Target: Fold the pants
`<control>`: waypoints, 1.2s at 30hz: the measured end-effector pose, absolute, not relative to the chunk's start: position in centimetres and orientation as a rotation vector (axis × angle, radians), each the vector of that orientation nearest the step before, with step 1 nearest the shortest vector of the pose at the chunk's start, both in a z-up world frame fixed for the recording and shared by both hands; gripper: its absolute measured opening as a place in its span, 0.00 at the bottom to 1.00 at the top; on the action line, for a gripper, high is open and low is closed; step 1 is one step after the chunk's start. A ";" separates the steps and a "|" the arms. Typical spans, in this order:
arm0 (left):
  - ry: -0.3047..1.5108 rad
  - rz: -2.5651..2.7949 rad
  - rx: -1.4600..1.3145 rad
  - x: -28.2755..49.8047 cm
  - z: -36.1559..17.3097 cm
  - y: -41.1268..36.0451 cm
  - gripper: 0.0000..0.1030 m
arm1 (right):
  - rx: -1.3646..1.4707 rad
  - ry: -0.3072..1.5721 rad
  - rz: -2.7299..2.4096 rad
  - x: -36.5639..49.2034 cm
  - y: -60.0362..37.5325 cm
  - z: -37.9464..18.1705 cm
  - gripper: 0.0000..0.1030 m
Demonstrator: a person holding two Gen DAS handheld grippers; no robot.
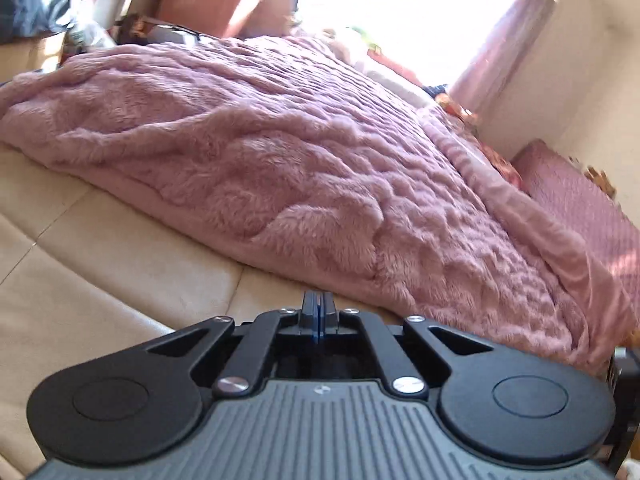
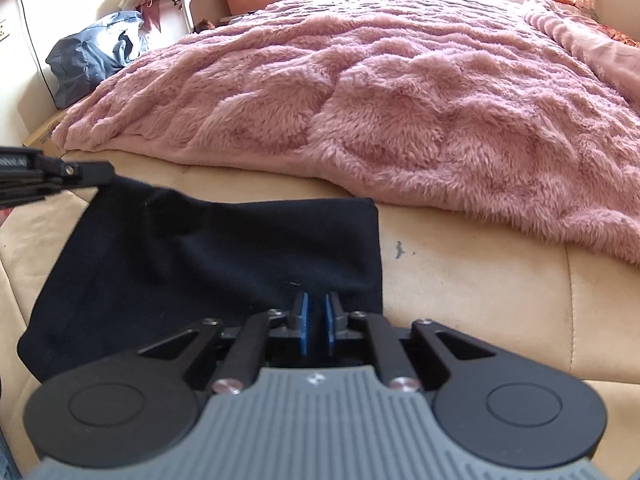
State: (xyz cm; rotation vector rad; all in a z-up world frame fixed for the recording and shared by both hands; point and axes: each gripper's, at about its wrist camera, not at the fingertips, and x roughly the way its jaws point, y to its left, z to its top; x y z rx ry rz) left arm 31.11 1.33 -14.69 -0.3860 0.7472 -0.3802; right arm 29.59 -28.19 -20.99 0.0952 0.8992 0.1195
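Left wrist view: left claw [image 1: 318, 312] pressed fully closed, nothing visibly between its pads; pants not visible, only mattress [image 1: 100, 264] and blanket [image 1: 280, 152] ahead.

Right wrist view: right claw [image 2: 316, 320] pinches the near edge of the pants [image 2: 208, 260], which stretch leftward to the left claw [image 2: 86, 171] raising the far corner; blanket lies beyond, clear

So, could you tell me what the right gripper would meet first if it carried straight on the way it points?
Probably the black pants: the right gripper points down at their near right edge, with the beige cushion underneath. Depth is hard to judge.
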 end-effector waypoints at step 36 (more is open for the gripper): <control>1.000 -0.268 -0.118 23.4 -15.7 -0.1 0.59 | 0.222 0.908 0.078 19.8 -30.7 -18.0 0.53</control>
